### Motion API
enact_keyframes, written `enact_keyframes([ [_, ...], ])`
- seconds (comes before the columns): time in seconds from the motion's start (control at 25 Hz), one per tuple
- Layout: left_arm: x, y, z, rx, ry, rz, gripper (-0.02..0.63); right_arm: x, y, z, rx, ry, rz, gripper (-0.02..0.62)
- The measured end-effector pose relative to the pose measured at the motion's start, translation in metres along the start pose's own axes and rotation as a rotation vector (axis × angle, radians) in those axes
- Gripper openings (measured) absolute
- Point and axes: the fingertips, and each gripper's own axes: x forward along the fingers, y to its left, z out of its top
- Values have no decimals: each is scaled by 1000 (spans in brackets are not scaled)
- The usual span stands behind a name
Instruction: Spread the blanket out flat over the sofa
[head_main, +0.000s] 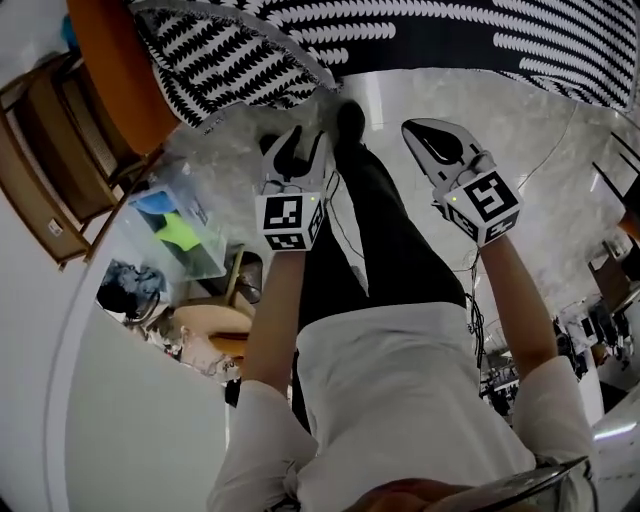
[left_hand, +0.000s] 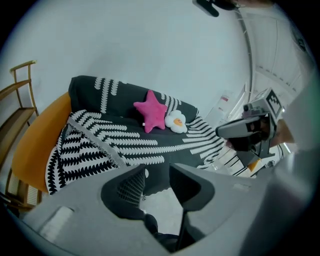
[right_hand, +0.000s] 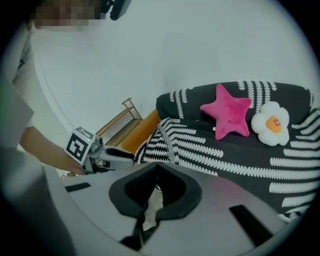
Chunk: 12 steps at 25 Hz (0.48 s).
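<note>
Head view: left gripper (head_main: 297, 150) and right gripper (head_main: 436, 140) hang above the floor (head_main: 545, 130), with the blanket (head_main: 250, 50) draped over the sofa (head_main: 120, 60) on the far side. Left gripper view: jaws parted, holding nothing (pink star cushion (left_hand: 152, 112) sits far back on the sofa). Right gripper view: jaw tips together, empty.

A home-style living room: an orange upholstered sofa (left_hand: 35, 145) draped with a black-and-white leaf-patterned blanket (left_hand: 125, 145). A pink star-shaped plush cushion (left_hand: 152, 111) and a white fried-egg cushion (left_hand: 176, 121) sit against its back edge. A wooden slatted rack (left_hand: 15, 100) stands beside it on a pale marble-look floor (head_main: 540, 150).
</note>
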Motion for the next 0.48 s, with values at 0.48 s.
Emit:
enact_keyframes([
  [0.48, 123, 46, -66, 26, 66, 38, 164, 80, -27, -71, 80, 23, 13, 3],
])
